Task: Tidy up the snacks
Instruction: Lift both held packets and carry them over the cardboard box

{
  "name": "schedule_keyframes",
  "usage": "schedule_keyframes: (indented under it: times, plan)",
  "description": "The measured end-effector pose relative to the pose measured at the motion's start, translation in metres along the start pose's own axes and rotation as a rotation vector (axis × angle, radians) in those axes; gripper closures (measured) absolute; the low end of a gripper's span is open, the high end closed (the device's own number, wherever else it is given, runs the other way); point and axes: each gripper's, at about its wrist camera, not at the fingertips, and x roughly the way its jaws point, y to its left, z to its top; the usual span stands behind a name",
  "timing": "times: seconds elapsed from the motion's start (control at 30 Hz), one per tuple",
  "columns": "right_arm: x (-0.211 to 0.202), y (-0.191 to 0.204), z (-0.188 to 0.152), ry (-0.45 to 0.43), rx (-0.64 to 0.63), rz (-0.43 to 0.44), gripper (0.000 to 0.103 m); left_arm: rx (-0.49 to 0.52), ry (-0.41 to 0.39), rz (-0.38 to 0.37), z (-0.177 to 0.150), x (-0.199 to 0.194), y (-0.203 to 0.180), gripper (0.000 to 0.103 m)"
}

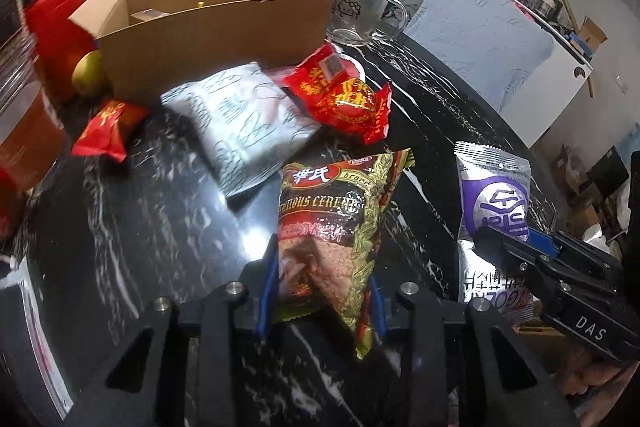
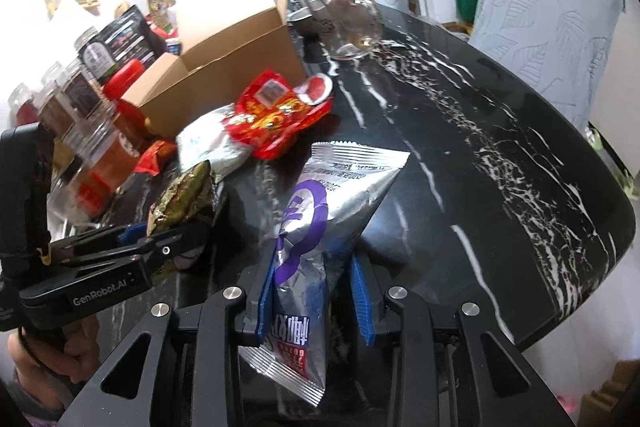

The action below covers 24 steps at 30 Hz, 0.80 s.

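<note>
My left gripper (image 1: 322, 287) is shut on a gold and dark red cereal packet (image 1: 340, 223), held above the black marble table (image 1: 120, 227). My right gripper (image 2: 316, 291) is shut on a silver and purple snack packet (image 2: 316, 223); that packet also shows at the right of the left wrist view (image 1: 494, 199). An open cardboard box (image 1: 216, 27) stands at the back left. In front of it lie a silver packet (image 1: 244, 123), a red packet (image 1: 340, 95) and a small red packet (image 1: 108, 129).
A glass mug (image 1: 368, 11) stands right of the box. Jars (image 2: 92, 155) and a red container (image 1: 60, 27) line the left side. A yellow fruit (image 1: 90, 73) sits by the box. A padded chair (image 2: 552, 23) stands beyond the table's right edge.
</note>
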Motion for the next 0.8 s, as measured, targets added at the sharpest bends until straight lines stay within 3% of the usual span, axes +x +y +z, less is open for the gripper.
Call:
schedule_keyframes:
  times: [0.4, 0.8]
  plan:
    - [-0.008, 0.035, 0.001, -0.012, -0.056, 0.084, 0.070, -0.024, -0.094, 0.006, 0.005, -0.044, 0.015, 0.067]
    - [-0.011, 0.071, 0.054, -0.091, -0.142, 0.180, 0.070, -0.021, -0.243, 0.007, 0.054, -0.082, 0.036, 0.067]
